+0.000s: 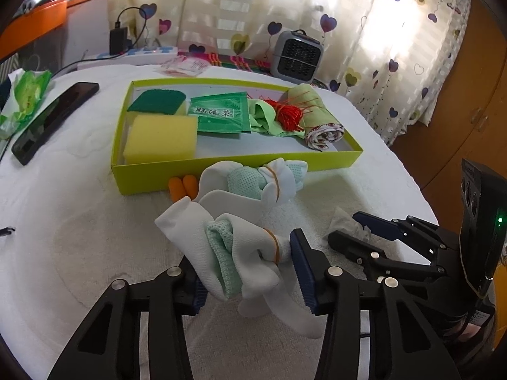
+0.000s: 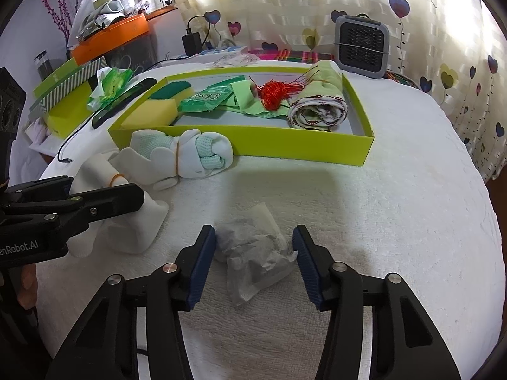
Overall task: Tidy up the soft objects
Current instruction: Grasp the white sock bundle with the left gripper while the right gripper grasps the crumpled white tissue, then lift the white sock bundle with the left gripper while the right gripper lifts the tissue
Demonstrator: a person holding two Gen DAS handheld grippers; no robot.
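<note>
left gripper [image 1: 250, 269]: jaws bracket the near sock bundle [image 1: 234, 253]. Right pad looks pressed on the banded end; left pad hidden by fabric, so a firm pinch isn't confirmed.
right gripper [image 2: 253, 264]: pads either side of the grey sachet [image 2: 253, 258] with visible gaps. Not gripping.
near sock bundle: white/mint, on the white towel [image 1: 79, 221], right at the left fingertips. Long axis diagonal, cuff end toward upper left, banded end at right pad, loose toe trailing toward the camera.
grey sachet: flat on the towel, crumpled, long axis roughly away from the camera, slightly skewed.
step tip, left: judge it best to squeeze across the rubber band [image 1: 275, 247], where the roll is densest, so the loose toe doesn't slip out.
step tip, right: stay low, close on the sachet's middle, not a corner.
second sock bundle [image 2: 190, 155]: against the tray's near wall, lying along it.
orange earplugs [image 1: 182, 185]: at the same wall.
green tray [image 1: 221, 171]: farther back, holds sponge [image 1: 160, 139], tea packet [image 1: 220, 112], red thread [image 1: 288, 112], rolled cloth [image 1: 320, 120]. Free floor along the near side.
</note>
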